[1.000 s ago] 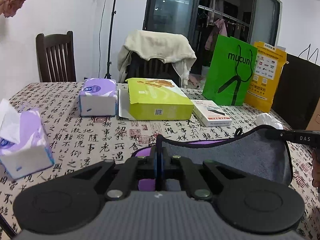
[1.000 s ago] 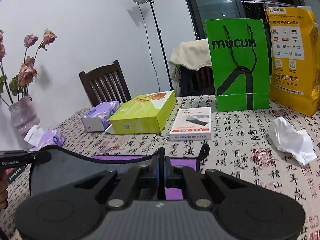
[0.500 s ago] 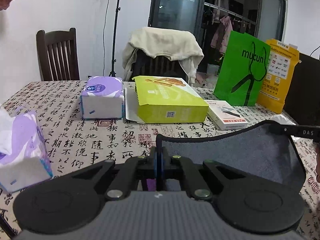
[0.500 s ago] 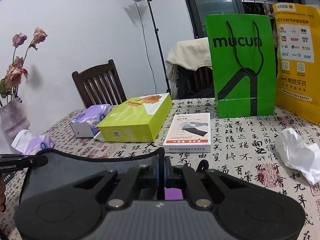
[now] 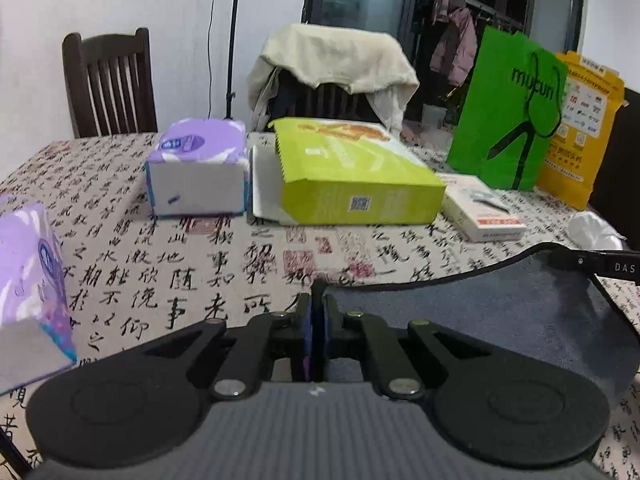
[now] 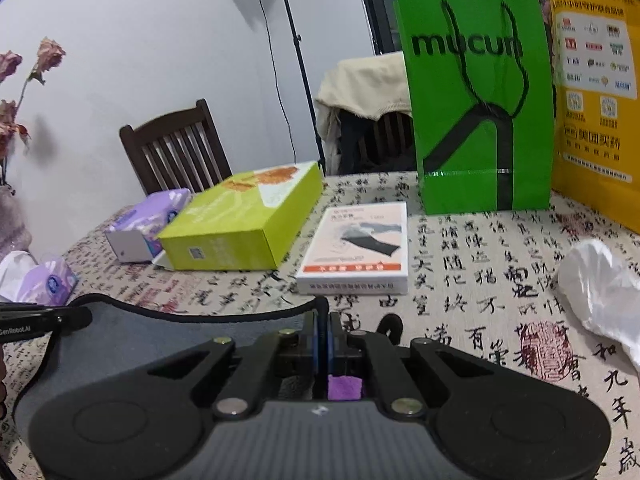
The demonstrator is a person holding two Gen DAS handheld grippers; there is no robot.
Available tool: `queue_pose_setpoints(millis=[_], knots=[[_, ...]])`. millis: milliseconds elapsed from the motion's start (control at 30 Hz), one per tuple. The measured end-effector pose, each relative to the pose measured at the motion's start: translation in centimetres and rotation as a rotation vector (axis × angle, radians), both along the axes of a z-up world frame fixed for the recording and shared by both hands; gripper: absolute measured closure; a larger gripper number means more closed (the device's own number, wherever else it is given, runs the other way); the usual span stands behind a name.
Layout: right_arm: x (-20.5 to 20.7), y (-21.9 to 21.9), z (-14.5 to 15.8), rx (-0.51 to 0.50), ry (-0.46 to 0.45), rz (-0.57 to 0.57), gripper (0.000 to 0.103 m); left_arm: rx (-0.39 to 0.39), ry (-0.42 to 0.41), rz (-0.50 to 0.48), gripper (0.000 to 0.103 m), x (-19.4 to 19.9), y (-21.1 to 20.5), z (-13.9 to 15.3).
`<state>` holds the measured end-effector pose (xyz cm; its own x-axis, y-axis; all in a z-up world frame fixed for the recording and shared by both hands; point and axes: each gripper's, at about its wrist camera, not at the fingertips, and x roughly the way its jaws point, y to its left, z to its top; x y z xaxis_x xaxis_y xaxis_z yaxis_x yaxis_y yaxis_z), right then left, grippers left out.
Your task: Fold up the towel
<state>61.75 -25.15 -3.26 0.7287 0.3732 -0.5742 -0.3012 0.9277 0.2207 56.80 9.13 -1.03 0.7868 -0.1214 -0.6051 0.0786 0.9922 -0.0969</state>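
The towel is grey with a black hem and a purple underside, held up above the table by two corners. My left gripper is shut on its left corner. My right gripper is shut on the other corner, with the towel stretching off to its left. The right gripper's fingers show at the right edge of the left wrist view. The left gripper's fingers show at the left edge of the right wrist view. The hem sags between the two grips.
On the calligraphy tablecloth stand two purple tissue packs, a lime box, a white box, a green bag, a yellow bag and crumpled tissue. Chairs stand behind.
Both grippers have carried the towel's held edge forward over the table, toward the boxes. The purple lower layer has dropped almost out of sight. Both stay shut.
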Motion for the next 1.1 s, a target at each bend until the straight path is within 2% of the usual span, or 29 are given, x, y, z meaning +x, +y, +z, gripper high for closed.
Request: queue_pose_setpoints(millis=[200, 400, 467, 533, 667, 767, 800, 833, 1100], knots=[[1.0, -0.4, -1.4, -0.006, 0.056, -0.041, 0.091, 0.011, 0.040, 0.022, 0.095, 0.2, 0.4, -0.9], [0.8, -0.7, -0.8, -0.002, 0.037, -0.049, 0.087, 0.021, 0.032, 0.023, 0.094, -0.5, 0.4, -0.2], [0.6, -0.7, -0.3, -0.007, 0.026, -0.042, 0.086, 0.025, 0.025, 0.025, 0.091, -0.8, 0.3, 0.3], [0.3, -0.7, 0.1, -0.014, 0.016, -0.037, 0.086, 0.033, 0.017, 0.030, 0.081, -1.1, 0.1, 0.6], [-0.5, -1.0, 1.1, -0.017, 0.005, -0.038, 0.086, 0.036, 0.004, 0.026, 0.075, -1.8, -0.2, 1.5], [-1.1, -1.4, 1.9, -0.022, -0.006, -0.043, 0.086, 0.039, -0.005, 0.028, 0.061, -2.5, -0.4, 2.2], [-1.4, -1.6, 2.2, -0.023, -0.011, -0.044, 0.084, 0.038, -0.005, 0.032, 0.053, -2.8, -0.4, 2.4], [-1.6, -1.7, 2.4, -0.024, -0.015, -0.046, 0.083, 0.037, -0.006, 0.035, 0.050, -3.1, -0.5, 2.6], [-4.0, -2.4, 4.3, -0.033, -0.042, -0.046, 0.074, 0.037, -0.034, 0.050, 0.042, -5.9, -0.4, 4.9]])
